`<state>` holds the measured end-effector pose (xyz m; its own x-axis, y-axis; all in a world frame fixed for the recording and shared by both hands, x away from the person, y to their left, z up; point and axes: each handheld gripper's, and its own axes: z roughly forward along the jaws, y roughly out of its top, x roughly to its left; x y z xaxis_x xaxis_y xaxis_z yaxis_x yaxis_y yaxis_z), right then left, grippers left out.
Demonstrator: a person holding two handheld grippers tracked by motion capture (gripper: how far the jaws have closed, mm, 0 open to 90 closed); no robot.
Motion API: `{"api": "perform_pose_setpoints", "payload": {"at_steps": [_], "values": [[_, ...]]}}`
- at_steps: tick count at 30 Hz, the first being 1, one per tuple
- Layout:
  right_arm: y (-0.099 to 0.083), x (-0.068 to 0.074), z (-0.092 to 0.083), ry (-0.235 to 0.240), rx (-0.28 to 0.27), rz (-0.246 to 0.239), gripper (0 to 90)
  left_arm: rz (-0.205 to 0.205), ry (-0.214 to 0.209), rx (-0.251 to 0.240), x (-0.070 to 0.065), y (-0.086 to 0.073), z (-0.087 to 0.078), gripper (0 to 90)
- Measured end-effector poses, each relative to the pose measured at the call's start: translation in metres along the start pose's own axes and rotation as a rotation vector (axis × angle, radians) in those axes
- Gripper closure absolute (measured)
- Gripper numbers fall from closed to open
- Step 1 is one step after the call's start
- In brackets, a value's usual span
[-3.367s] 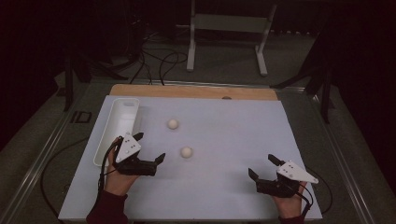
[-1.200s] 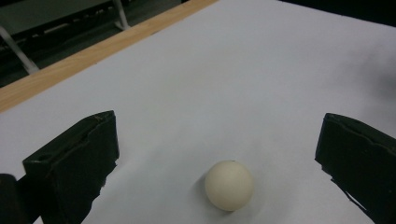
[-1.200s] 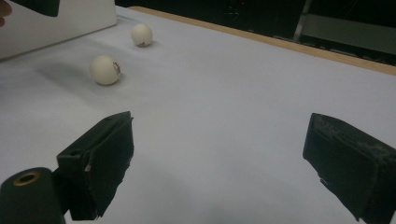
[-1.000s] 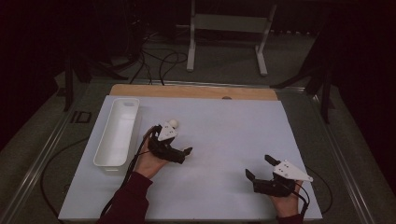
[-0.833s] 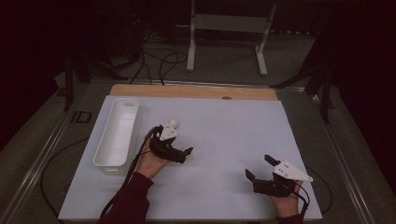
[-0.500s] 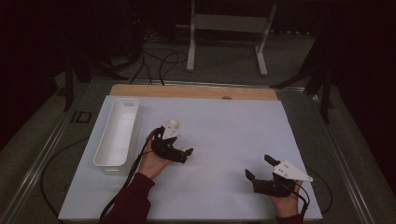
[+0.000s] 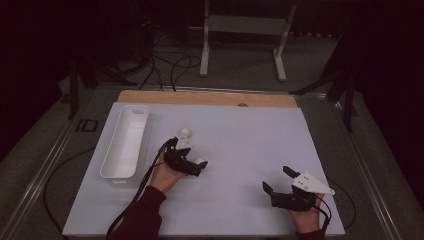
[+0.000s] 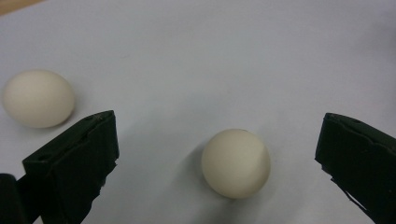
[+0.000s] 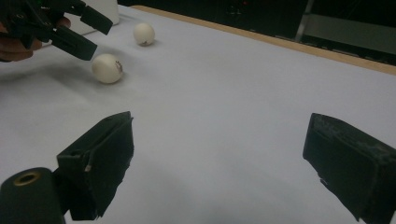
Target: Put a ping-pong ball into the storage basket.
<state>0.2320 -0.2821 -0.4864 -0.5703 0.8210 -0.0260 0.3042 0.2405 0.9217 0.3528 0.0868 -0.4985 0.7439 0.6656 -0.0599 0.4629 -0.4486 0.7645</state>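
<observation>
Jaws of left gripper (image 8: pixel 219 154) spread wide either side of near ball (image 8: pixel 236 162), not yet touching, lined up to close on it; ball resting on white mat (image 7: pixel 240 140) near its middle; second ball (image 7: pixel 185 132) farther back; bin (image 7: pixel 125 142) waiting along left edge; right gripper (image 7: pixel 280 181) parked open near front right corner.

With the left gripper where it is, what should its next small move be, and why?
Probably ease the left gripper slightly forward and close: its jaws stand open with the near ball between them, untouched, resting on the white sheet.
</observation>
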Motion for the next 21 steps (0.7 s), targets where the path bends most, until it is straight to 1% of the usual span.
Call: {"api": "perform_pose_setpoints", "payload": {"at_steps": [8,16,21], "values": [[0.0,0.0,-0.001,-0.001,0.0,-0.002,8.4,-0.008,-0.004,0.022,-0.001,-0.002,0.005,0.2],[0.0,0.0,0.0,0.0,0.001,-0.003,8.4,0.008,-0.003,0.045,-0.003,-0.004,0.01,0.3],[0.0,0.0,-0.001,0.0,0.002,-0.003,8.4,0.022,-0.01,0.067,-0.005,-0.007,0.015,2.4]]}}
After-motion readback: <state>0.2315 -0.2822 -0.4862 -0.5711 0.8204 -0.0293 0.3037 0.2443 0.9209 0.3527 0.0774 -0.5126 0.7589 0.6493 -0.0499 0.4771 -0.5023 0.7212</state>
